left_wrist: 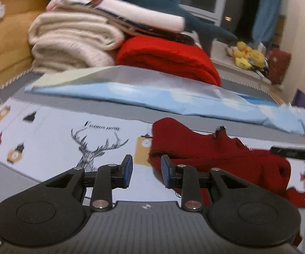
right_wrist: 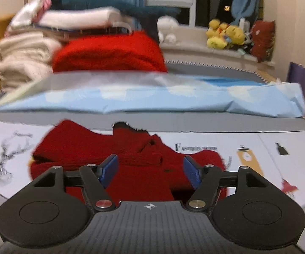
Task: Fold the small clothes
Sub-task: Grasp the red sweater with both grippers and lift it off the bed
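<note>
A small dark red knitted garment (left_wrist: 215, 154) lies crumpled on a white printed sheet (left_wrist: 46, 148). My left gripper (left_wrist: 147, 170) hovers at the garment's left edge. Its blue pads stand a narrow gap apart, and only the sheet shows between them, so it is open. In the right wrist view the same garment (right_wrist: 131, 148) lies spread under my right gripper (right_wrist: 151, 170). That gripper is wide open above the garment's middle, and its pads press on nothing. A dark blurred piece of the right gripper (left_wrist: 290, 153) shows at the right edge of the left wrist view.
Behind the garment lies a folded light blue sheet (left_wrist: 152, 97). Further back is a red blanket (left_wrist: 169, 59) and a cream blanket stack (left_wrist: 72, 42). A wooden board (left_wrist: 4, 42) borders the left side. Yellow plush toys (right_wrist: 224, 33) sit on the window sill.
</note>
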`<state>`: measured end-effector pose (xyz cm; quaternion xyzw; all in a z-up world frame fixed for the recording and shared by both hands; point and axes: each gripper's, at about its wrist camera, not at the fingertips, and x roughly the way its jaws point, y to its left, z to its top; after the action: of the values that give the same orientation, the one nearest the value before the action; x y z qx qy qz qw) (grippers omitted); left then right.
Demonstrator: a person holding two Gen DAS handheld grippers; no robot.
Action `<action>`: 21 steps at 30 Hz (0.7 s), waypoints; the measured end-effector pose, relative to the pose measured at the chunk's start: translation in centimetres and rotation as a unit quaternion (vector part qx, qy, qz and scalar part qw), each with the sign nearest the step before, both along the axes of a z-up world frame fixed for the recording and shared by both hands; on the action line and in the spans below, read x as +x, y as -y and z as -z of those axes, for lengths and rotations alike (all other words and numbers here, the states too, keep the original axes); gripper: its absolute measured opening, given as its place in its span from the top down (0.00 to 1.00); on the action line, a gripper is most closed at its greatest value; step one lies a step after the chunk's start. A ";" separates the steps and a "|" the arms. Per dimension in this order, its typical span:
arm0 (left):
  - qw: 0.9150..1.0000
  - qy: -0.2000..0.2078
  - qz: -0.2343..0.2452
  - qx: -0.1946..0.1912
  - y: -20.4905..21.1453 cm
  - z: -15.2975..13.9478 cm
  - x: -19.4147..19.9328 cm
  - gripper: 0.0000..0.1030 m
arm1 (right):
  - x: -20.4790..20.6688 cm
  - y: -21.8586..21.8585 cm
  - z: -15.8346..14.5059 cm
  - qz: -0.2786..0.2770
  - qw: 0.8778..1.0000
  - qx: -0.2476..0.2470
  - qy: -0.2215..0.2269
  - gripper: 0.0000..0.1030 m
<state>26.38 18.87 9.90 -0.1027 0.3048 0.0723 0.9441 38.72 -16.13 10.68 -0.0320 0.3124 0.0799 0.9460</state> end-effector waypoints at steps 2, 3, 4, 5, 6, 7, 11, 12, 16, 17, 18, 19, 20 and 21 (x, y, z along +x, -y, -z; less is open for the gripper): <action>1.000 -0.004 -0.013 -0.019 -1.5 0.0 0.1 0.69 | 2.8 -0.9 1.6 0.006 1.000 -0.004 -0.020 0.32; 0.999 -0.001 -0.021 -0.024 -2.2 -0.1 0.1 0.69 | 3.8 -1.3 2.5 0.006 0.999 -0.002 -0.032 0.32; 0.999 0.002 -0.027 -0.028 -2.7 -0.2 -0.1 0.69 | 5.0 -1.6 3.4 0.008 0.999 0.000 -0.050 0.32; 0.999 0.004 -0.033 -0.031 -3.5 -0.2 -0.3 0.69 | 6.0 -1.9 4.3 0.010 0.998 -0.001 -0.070 0.32; 0.999 0.004 -0.039 -0.034 -3.9 -0.3 -0.4 0.69 | 6.7 -2.1 5.2 0.012 0.996 0.000 -0.087 0.34; 0.998 0.005 -0.047 -0.041 -4.4 -0.3 -0.5 0.69 | 7.2 -2.3 6.1 0.014 0.995 -0.003 -0.103 0.38; 0.997 0.005 -0.062 -0.044 -5.6 -0.3 -1.6 0.69 | 5.6 -2.5 5.7 0.028 0.996 -0.019 -0.081 0.90; 0.997 0.006 -0.068 -0.047 -5.9 -0.4 -1.8 0.69 | 4.7 -2.1 4.6 0.023 0.997 0.005 -0.072 0.91; 0.995 0.010 -0.081 -0.064 -7.1 -0.2 -2.9 0.69 | -2.1 -2.8 0.2 -0.058 0.996 0.066 -0.002 0.93; 0.995 0.009 -0.078 -0.065 -7.1 -0.3 -3.0 0.69 | -4.4 -3.4 -0.3 -0.084 0.994 0.071 0.008 0.93; 0.995 0.010 -0.075 -0.066 -7.1 -0.3 -3.1 0.69 | -7.2 -4.2 -0.7 -0.115 0.990 0.079 0.011 0.93; 0.995 0.009 -0.070 -0.065 -6.9 -0.3 -3.2 0.69 | -10.0 -5.0 -0.8 -0.146 0.985 0.090 0.010 0.93; 0.996 0.006 -0.067 -0.064 -6.7 0.0 -3.5 0.69 | -13.1 -6.0 -0.6 -0.178 0.979 0.105 0.000 0.93; 0.996 0.000 -0.062 -0.069 -6.6 0.1 -3.5 0.69 | -15.6 -6.9 -0.2 -0.210 0.971 0.116 -0.017 0.93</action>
<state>22.88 25.51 9.75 -0.1859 0.3025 0.1096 0.9284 23.16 -9.18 10.86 0.0146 0.3033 0.3126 0.9000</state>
